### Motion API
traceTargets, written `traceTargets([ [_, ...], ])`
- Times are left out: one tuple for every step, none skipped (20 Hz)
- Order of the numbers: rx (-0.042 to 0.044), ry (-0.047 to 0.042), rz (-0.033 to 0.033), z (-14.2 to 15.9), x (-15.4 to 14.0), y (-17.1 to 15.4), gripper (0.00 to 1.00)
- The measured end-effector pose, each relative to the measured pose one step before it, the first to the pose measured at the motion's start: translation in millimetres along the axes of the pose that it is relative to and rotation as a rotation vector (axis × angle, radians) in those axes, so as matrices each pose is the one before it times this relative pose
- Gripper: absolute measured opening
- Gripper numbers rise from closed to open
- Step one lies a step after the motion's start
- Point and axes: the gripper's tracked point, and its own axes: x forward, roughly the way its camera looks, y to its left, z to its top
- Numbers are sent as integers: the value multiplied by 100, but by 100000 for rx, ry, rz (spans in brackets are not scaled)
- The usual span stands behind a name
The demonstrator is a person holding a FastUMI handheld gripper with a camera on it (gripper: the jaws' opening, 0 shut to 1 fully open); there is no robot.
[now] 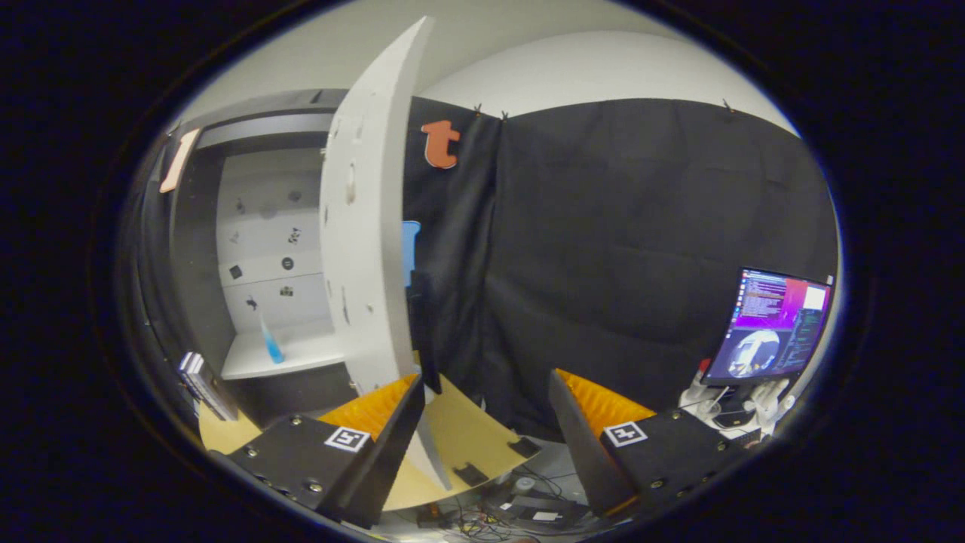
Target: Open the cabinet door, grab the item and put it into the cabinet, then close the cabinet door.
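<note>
The cabinet point(197, 249) stands ahead to the left with its white door point(362, 249) swung wide open and seen almost edge-on. Inside, a slim blue item point(270, 343) leans on the white lower shelf point(301, 354). My gripper point(486, 385) is open with a wide gap. The door's lower edge comes down just inside the left finger point(392, 422), close to its tip. A dark vertical bar point(424, 332) on the door's outer face sits right above that tip. Nothing lies against the right finger point(577, 430), and I hold nothing.
A light wooden tabletop point(467, 437) lies under the door and the left finger. A small stack of flat things point(203, 381) sits at the cabinet's lower left. A lit monitor point(776, 324) stands far right, white objects point(754, 403) beneath it. Cables point(513, 516) lie on the floor below.
</note>
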Motion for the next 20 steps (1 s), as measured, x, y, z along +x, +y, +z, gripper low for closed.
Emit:
traceTargets([
  [-390, -198, -2927, 97, 708, -734, 97],
  [39, -171, -1801, 64, 549, -539, 97],
  [207, -85, -156, 196, 386, -126, 97],
  [258, -195, 226, 52, 302, 135, 97],
  [-203, -155, 51, 2, 513, 117, 97],
  [-440, 70, 378, -55, 383, 181, 97],
  [-185, -319, 1081, 58, 275, 291, 97],
  [-206, -234, 1186, 101, 121, 399, 97],
  [-112, -305, 1323, 93, 272, 368, 97],
  [-3, 112, 1097, 23, 227, 367, 97],
  [402, 201, 1717, -131, 179, 526, 97],
  [285, 403, -316, -119, 7, 45, 97],
  [135, 118, 221, -21, 315, -176, 96],
  [582, 171, 567, -41, 29, 112, 96],
  [597, 131, 1758, -40, 27, 356, 96],
  [92, 601, 3053, -149, -146, 630, 94],
  [-196, -123, 2203, 142, -68, 500, 92],
  [-1394, -884, 940, -22, 250, 161, 88],
  [-1880, -444, 965, 110, -172, 194, 81],
  [-1644, -828, 1553, 62, -163, 400, 81],
])
